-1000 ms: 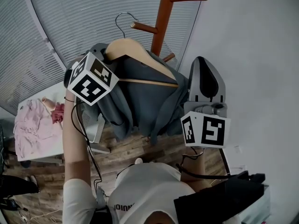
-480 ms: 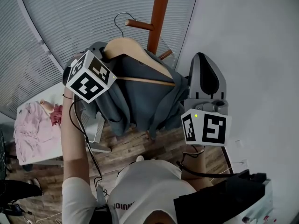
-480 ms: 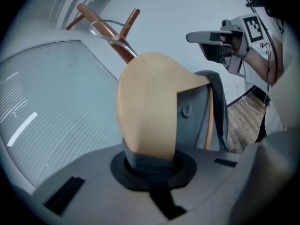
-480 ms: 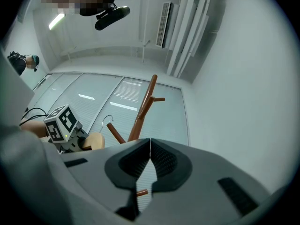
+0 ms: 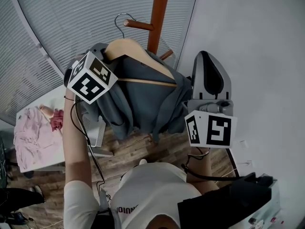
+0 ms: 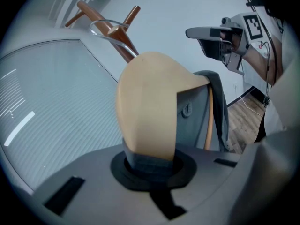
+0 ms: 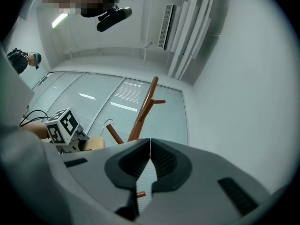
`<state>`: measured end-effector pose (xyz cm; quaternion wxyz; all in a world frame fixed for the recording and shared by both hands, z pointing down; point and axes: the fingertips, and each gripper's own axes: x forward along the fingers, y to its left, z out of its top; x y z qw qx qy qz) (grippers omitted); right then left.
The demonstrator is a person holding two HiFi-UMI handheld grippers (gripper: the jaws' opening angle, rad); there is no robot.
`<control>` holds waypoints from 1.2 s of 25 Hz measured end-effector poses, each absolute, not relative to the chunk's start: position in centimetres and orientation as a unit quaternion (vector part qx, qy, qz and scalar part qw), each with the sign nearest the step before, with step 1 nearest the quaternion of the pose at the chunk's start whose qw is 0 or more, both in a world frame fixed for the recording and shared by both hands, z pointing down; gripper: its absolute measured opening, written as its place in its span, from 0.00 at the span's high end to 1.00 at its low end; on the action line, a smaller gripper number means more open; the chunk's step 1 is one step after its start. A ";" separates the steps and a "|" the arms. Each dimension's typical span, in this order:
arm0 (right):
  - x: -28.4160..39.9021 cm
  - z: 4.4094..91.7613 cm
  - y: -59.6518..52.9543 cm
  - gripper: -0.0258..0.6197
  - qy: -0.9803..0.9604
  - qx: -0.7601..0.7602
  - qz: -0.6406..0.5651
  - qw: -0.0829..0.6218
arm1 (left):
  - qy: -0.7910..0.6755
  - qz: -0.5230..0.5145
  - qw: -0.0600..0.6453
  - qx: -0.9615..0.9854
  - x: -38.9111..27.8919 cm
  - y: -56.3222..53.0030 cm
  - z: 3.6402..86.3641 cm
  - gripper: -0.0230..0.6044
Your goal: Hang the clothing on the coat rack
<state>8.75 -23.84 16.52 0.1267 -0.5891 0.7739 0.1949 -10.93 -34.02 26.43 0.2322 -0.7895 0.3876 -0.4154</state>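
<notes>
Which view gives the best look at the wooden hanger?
The head view: the wooden hanger shows hook, shoulder and crossbar, with the grey jacket on it. The left gripper view shows one shoulder end, close up; the right gripper view, only a sliver.

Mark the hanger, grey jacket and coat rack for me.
hanger (image 5: pixel 121 49): head view, on its wooden shoulder.
grey jacket (image 5: pixel 143 106): head view, middle of the front panel.
coat rack (image 5: pixel 157 20): head view, on the upright pole.
</notes>
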 end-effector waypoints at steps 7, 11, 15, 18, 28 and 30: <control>9.0 16.8 -24.0 0.93 0.774 -0.591 0.190 0.124 | 0.374 -0.416 0.235 -0.795 -10.7 -34.1 26.8 0.93; 9.2 16.8 -23.9 0.93 0.773 -0.592 0.191 0.125 | 0.365 -0.420 0.237 -0.796 -10.3 -33.9 27.1 0.93; 9.2 16.8 -23.8 0.93 0.772 -0.592 0.191 0.128 | 0.363 -0.425 0.238 -0.794 -10.3 -34.0 27.4 0.93; 9.1 16.8 -23.9 0.93 0.772 -0.593 0.191 0.126 | 0.361 -0.428 0.236 -0.794 -10.3 -34.0 27.6 0.93; 9.3 16.9 -23.9 0.93 0.771 -0.595 0.190 0.125 | 0.357 -0.432 0.234 -0.794 -10.2 -34.0 28.2 0.93; 9.1 17.0 -24.0 0.93 0.773 -0.592 0.188 0.125 | 0.357 -0.433 0.233 -0.794 -10.2 -34.0 28.2 0.93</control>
